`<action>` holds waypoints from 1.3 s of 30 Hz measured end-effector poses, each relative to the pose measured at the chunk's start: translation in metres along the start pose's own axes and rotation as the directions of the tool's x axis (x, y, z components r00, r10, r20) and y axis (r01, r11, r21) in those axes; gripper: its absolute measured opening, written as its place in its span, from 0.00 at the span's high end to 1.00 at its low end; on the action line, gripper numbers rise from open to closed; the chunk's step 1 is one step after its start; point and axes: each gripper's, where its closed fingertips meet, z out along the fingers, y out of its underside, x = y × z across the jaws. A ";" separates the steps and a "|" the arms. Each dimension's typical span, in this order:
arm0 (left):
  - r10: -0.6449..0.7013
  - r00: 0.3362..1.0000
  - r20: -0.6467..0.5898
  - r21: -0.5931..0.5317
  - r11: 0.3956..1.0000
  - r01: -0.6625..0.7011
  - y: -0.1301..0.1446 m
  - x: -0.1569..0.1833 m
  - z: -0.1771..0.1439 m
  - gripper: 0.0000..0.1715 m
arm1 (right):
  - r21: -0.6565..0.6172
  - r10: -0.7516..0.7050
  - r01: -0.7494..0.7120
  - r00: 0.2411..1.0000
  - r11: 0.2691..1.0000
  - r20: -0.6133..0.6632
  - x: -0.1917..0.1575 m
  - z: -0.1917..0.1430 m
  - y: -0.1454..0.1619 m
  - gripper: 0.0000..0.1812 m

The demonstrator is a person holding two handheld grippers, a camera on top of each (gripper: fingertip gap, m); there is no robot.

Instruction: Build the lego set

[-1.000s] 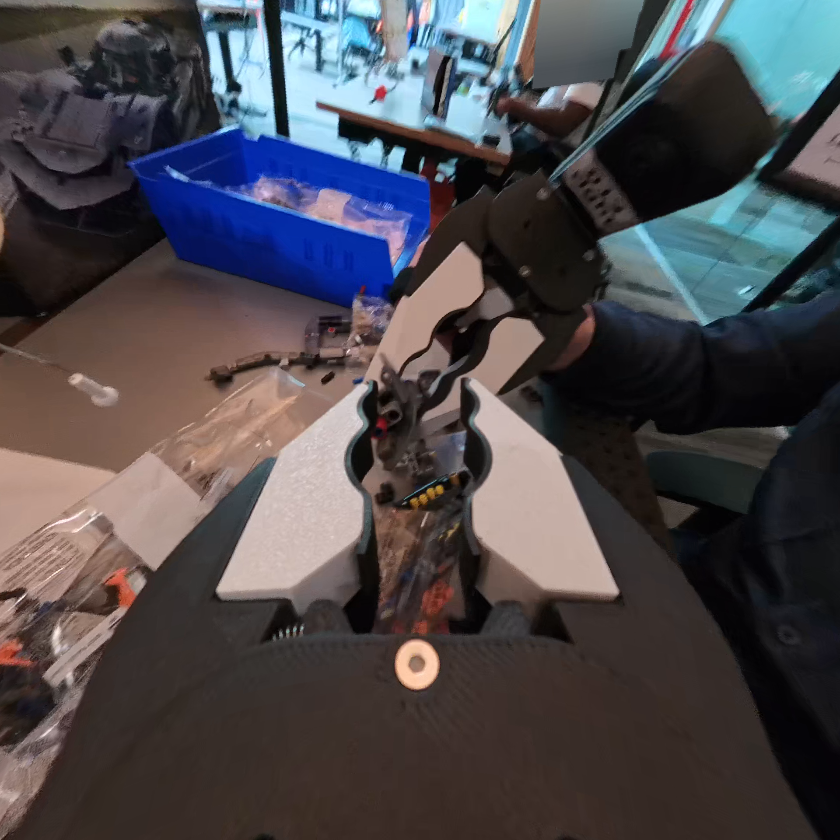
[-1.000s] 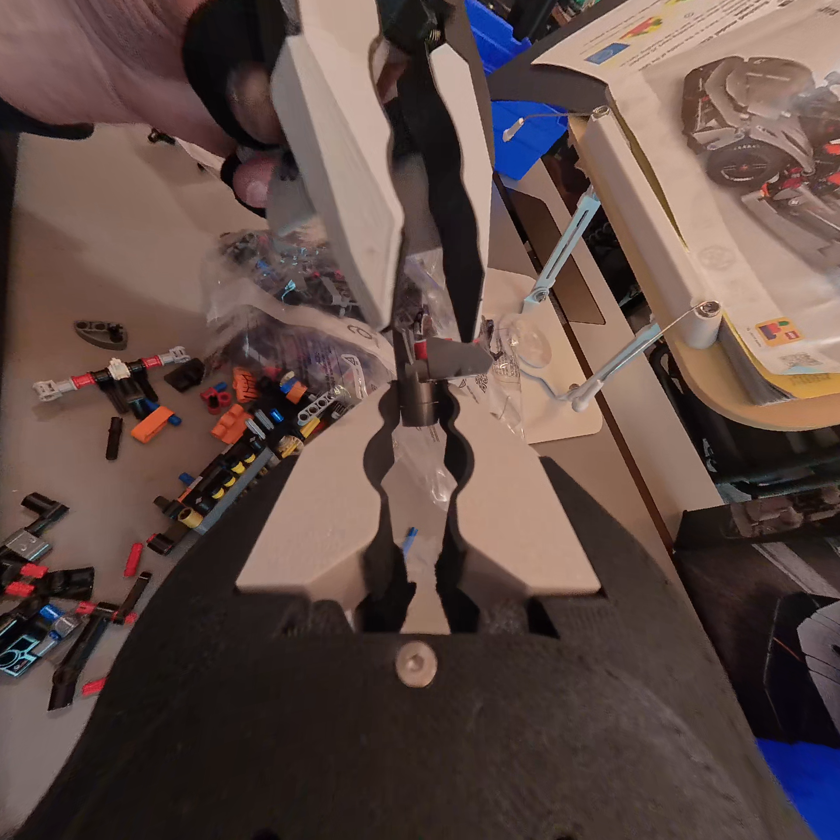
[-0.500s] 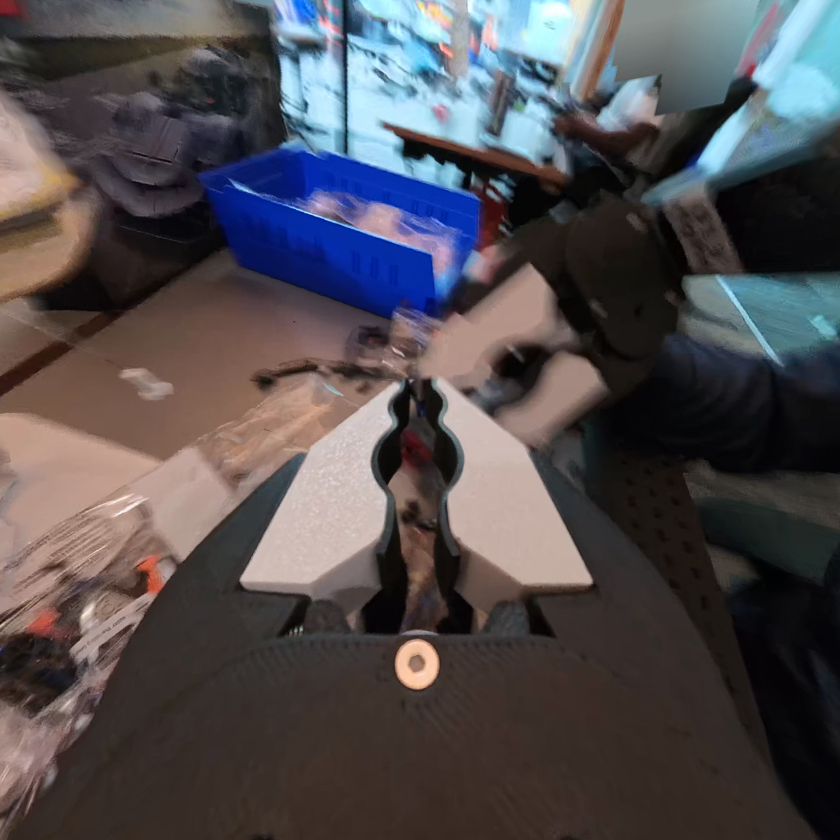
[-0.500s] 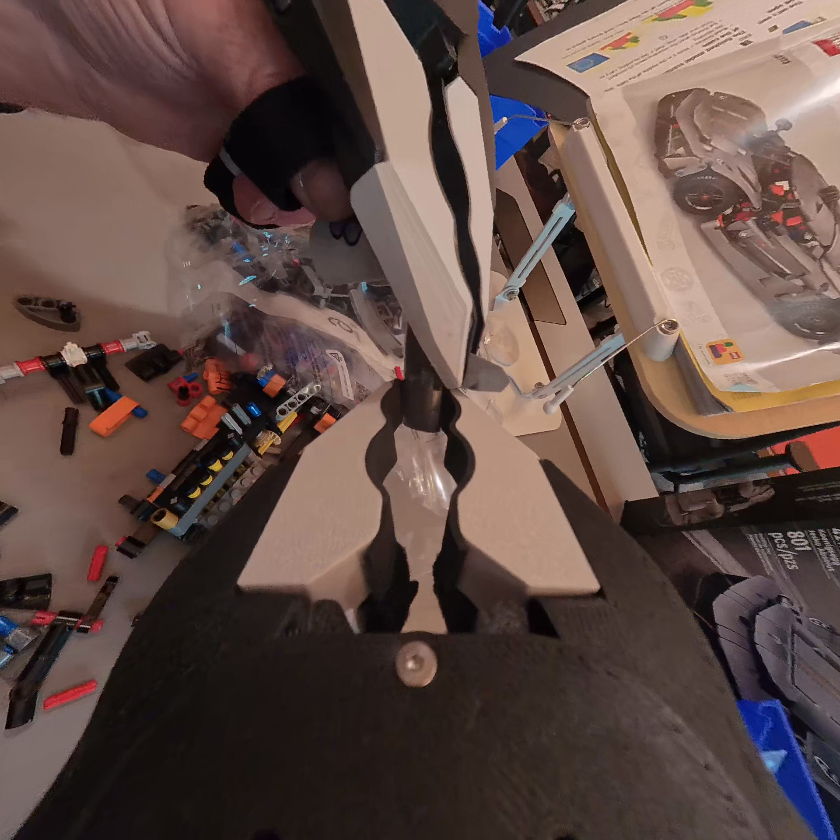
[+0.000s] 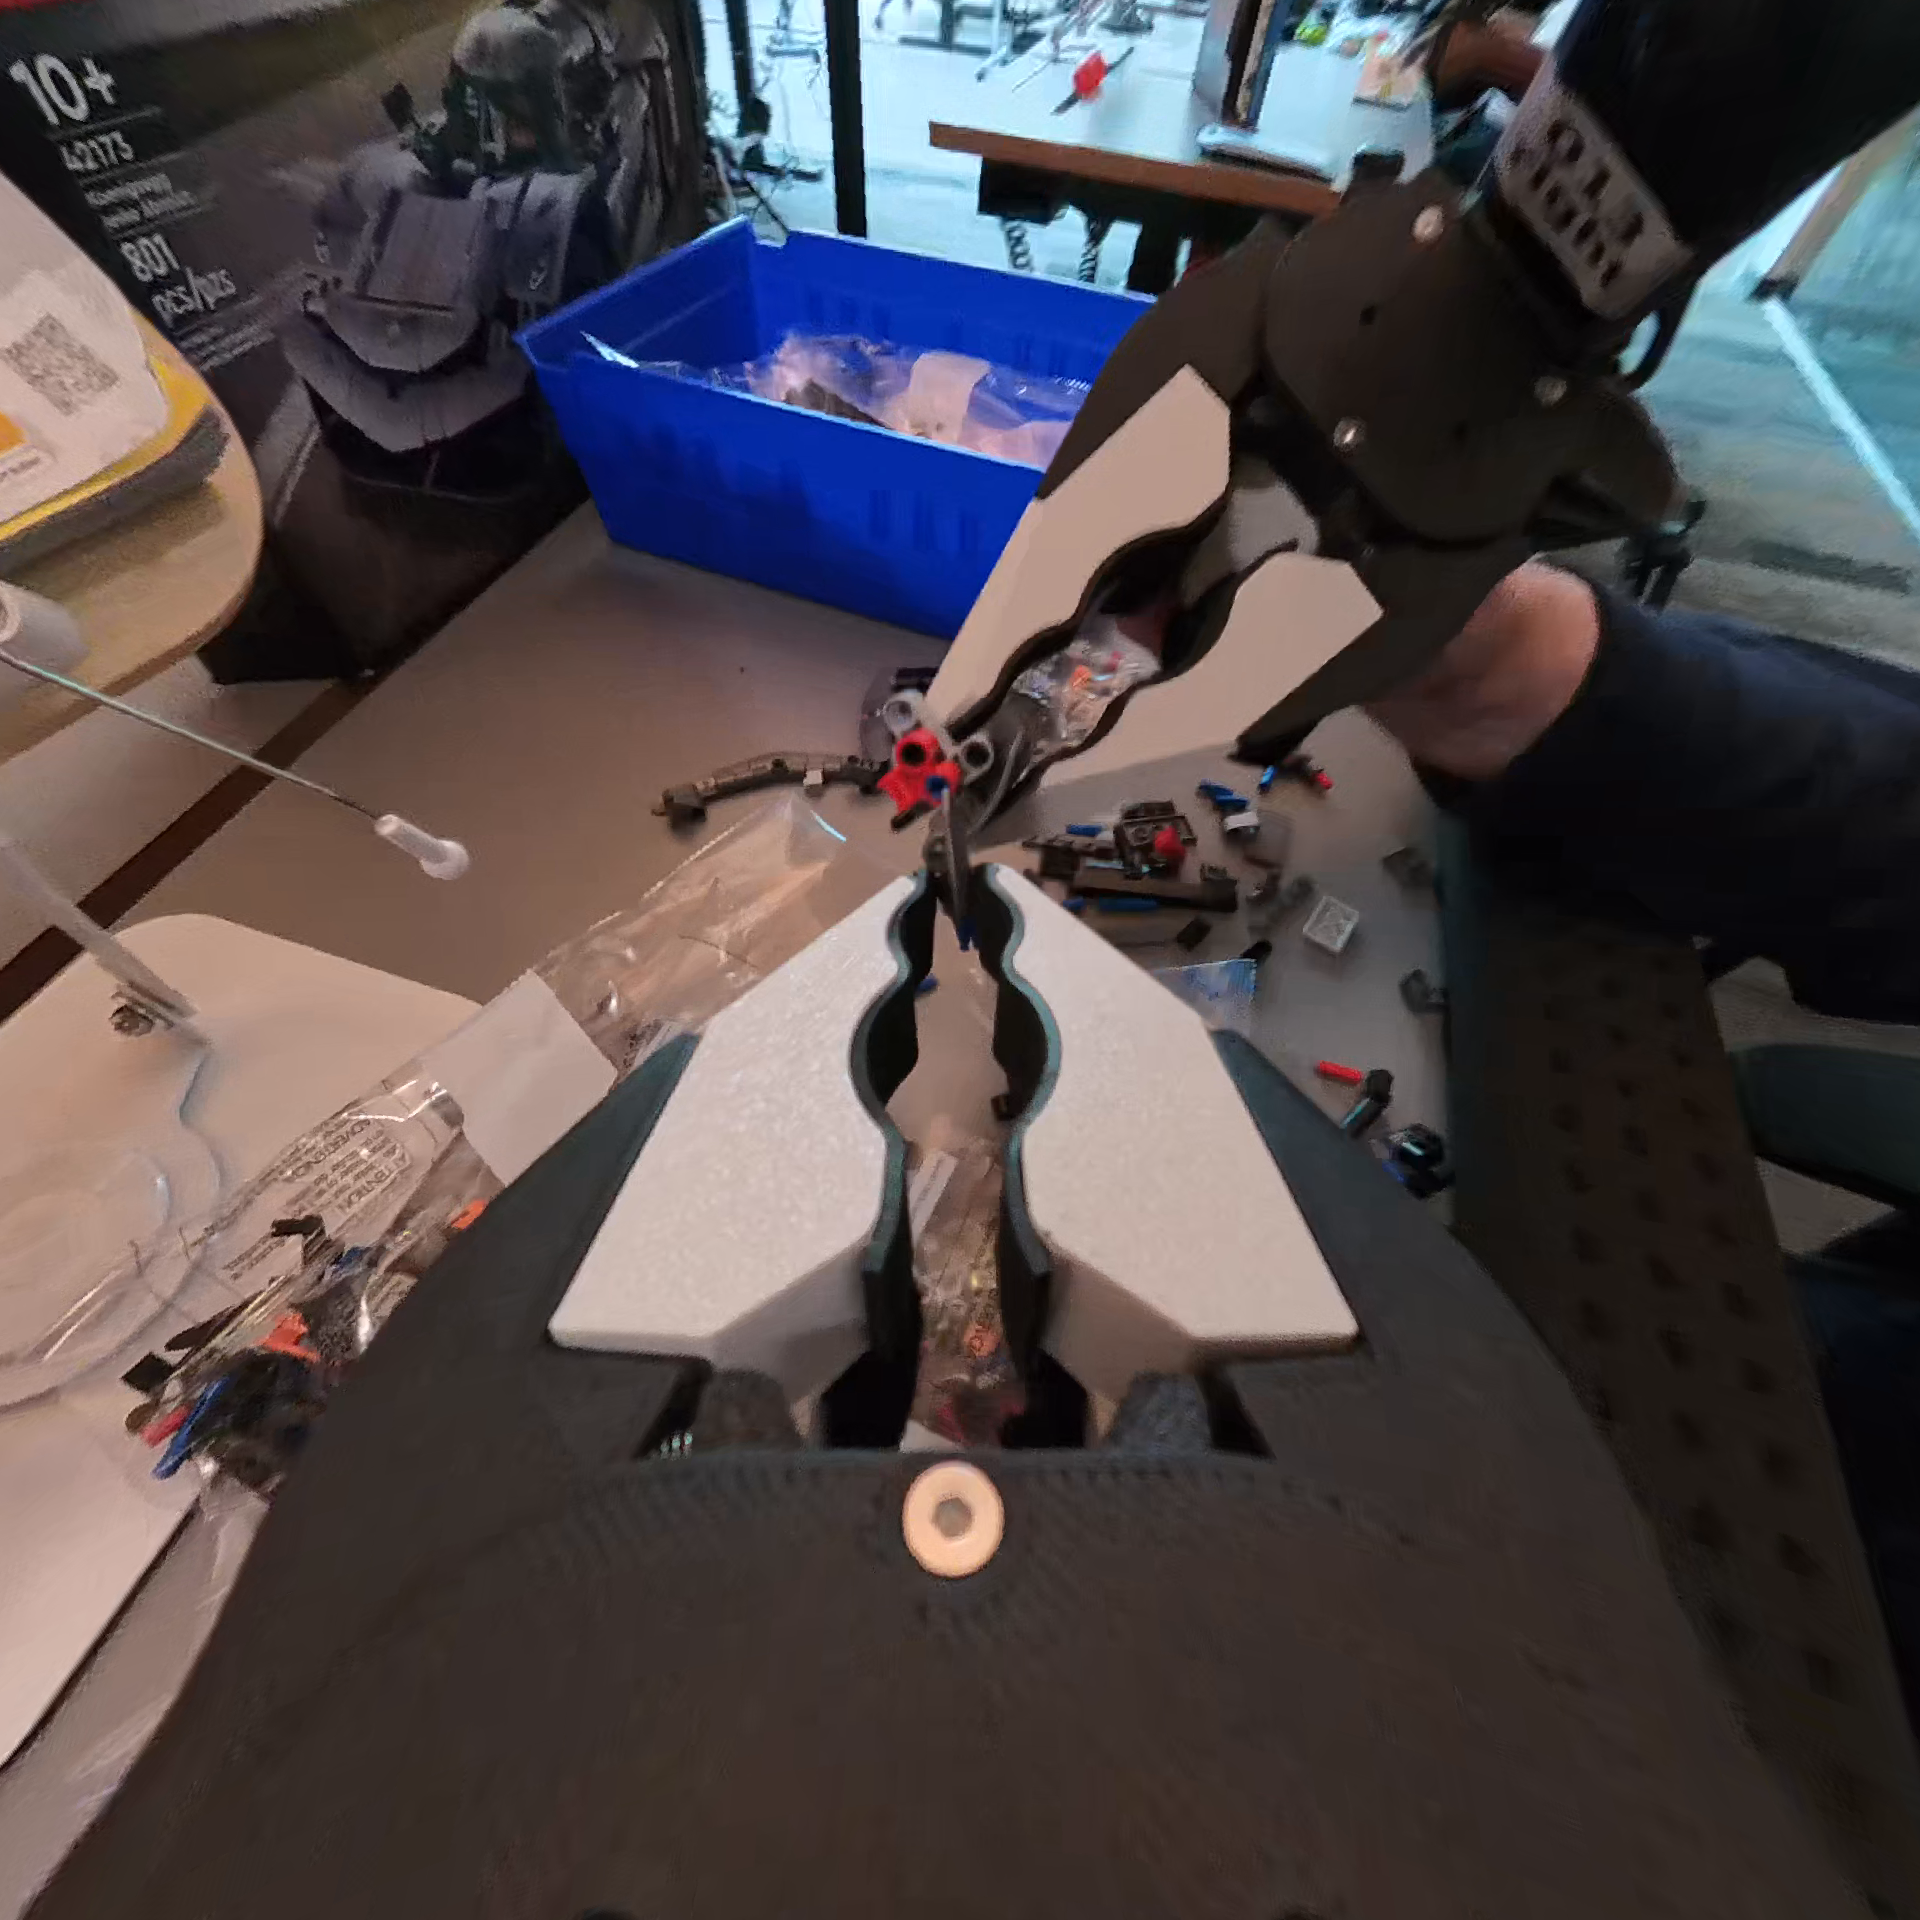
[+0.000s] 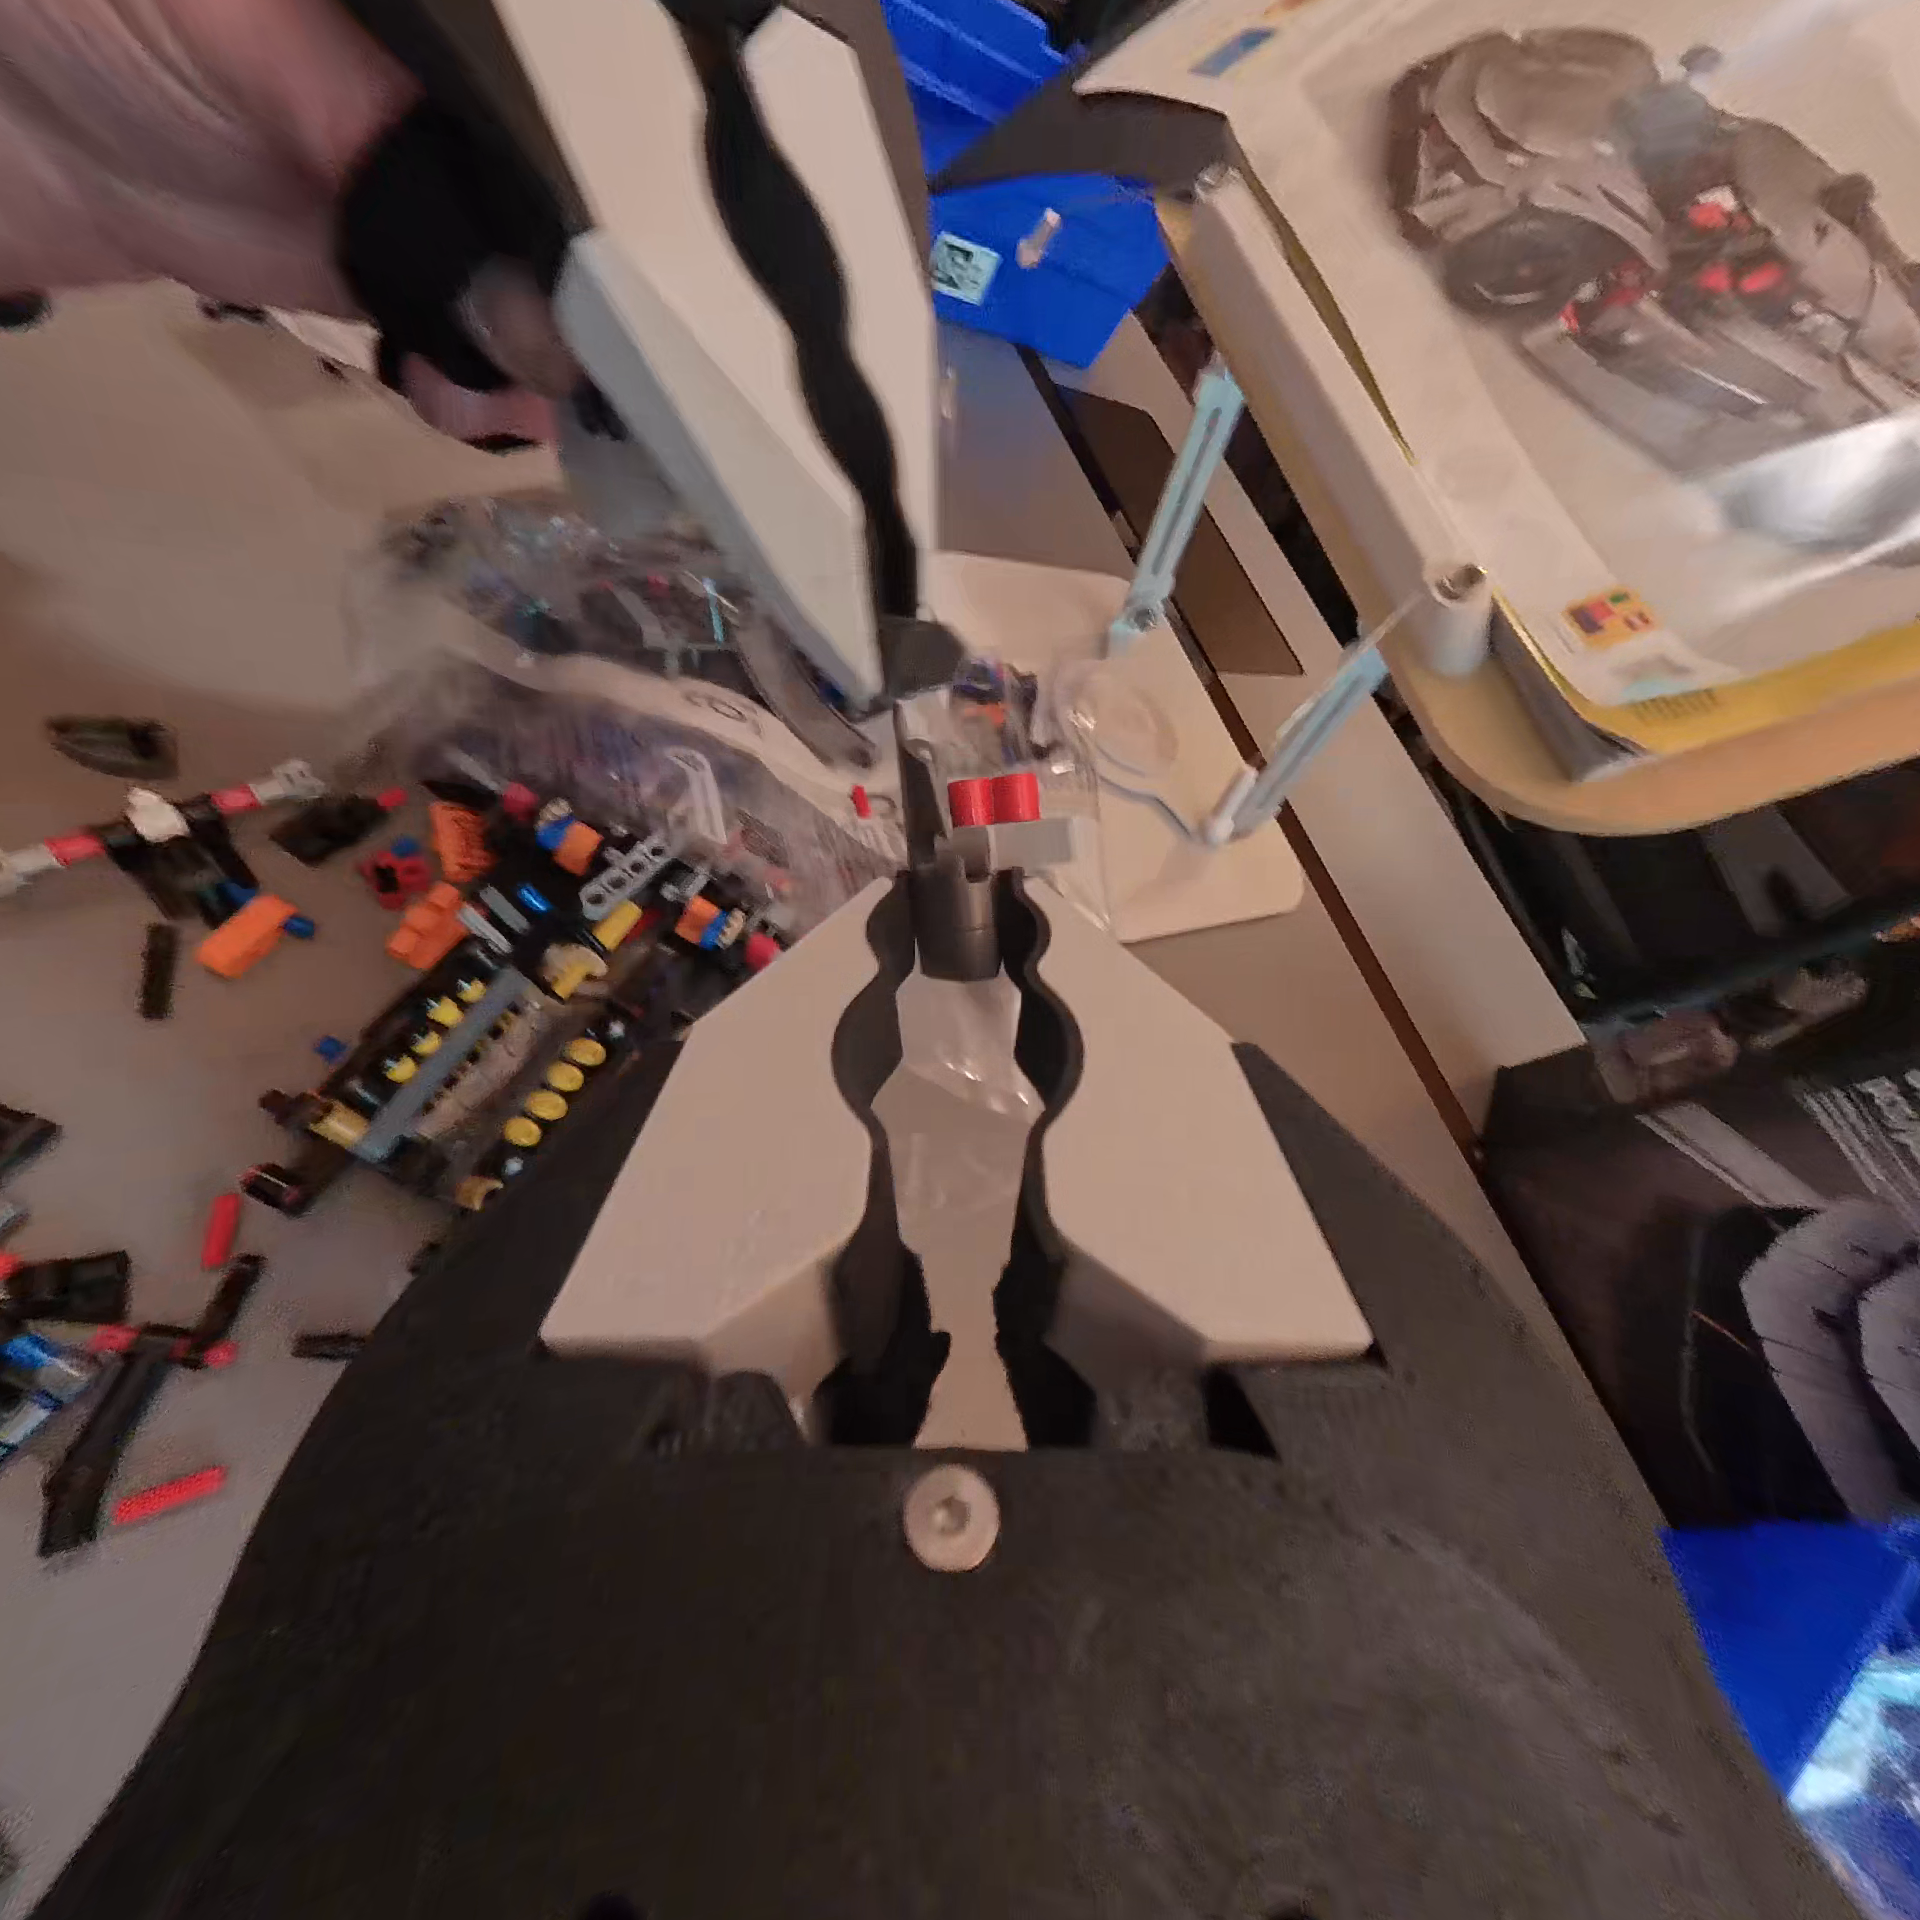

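Note:
A small lego assembly (image 5: 914,764) with red, grey and blue parts hangs in the air between both grippers. My right gripper (image 6: 956,896) is shut on its dark grey end; its red and light grey parts (image 6: 1003,821) stick out just past the tips. My left gripper (image 5: 951,885) is shut on a thin dark piece (image 5: 951,847) that joins the assembly. In the right wrist view the left gripper (image 6: 883,675) comes down from above. In the left wrist view the right gripper (image 5: 940,732) reaches in from the upper right, held by a hand (image 5: 1496,665).
Loose lego parts (image 6: 468,987) and clear parts bags (image 5: 312,1195) cover the table. A blue bin (image 5: 810,436) with bags stands at the back. An instruction booklet (image 6: 1558,312) rests on a stand with clip arms (image 6: 1299,727). The dark set box (image 5: 312,260) stands behind. Both grippers' tips are close together, under 4 cm apart.
My left gripper closed from open around the assembly to shut on the thin dark piece. Both grippers shifted and tilted, and the red part now shows in the right wrist view.

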 end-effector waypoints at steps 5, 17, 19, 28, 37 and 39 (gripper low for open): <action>0.066 0.998 -0.001 -0.146 0.987 -0.066 0.023 0.008 0.017 0.97 | 0.022 0.096 -0.095 0.995 0.995 -0.014 0.018 -0.012 0.005 0.92; 0.166 0.948 0.272 -0.358 0.932 -0.060 0.061 -0.043 0.026 0.91 | -0.011 0.107 -0.107 0.994 0.994 -0.003 0.017 -0.009 0.013 0.92; 0.162 0.941 0.298 -0.353 0.934 -0.049 0.059 -0.049 0.021 0.88 | 0.006 0.127 -0.127 0.992 0.992 0.012 0.017 -0.010 0.012 0.92; 0.284 0.926 0.249 -0.186 0.952 -0.242 0.018 -0.024 0.015 0.82 | 0.082 0.172 -0.185 0.975 0.979 0.140 0.005 -0.012 0.003 0.92; 0.351 0.917 0.190 -0.143 0.934 -0.328 0.010 -0.007 0.015 0.85 | 0.112 0.113 -0.145 0.962 0.983 0.249 -0.019 -0.010 -0.005 0.92; 0.362 0.915 0.177 -0.164 0.928 -0.335 0.014 -0.006 0.017 0.87 | 0.109 0.114 -0.147 0.958 0.983 0.263 -0.021 -0.010 -0.005 0.92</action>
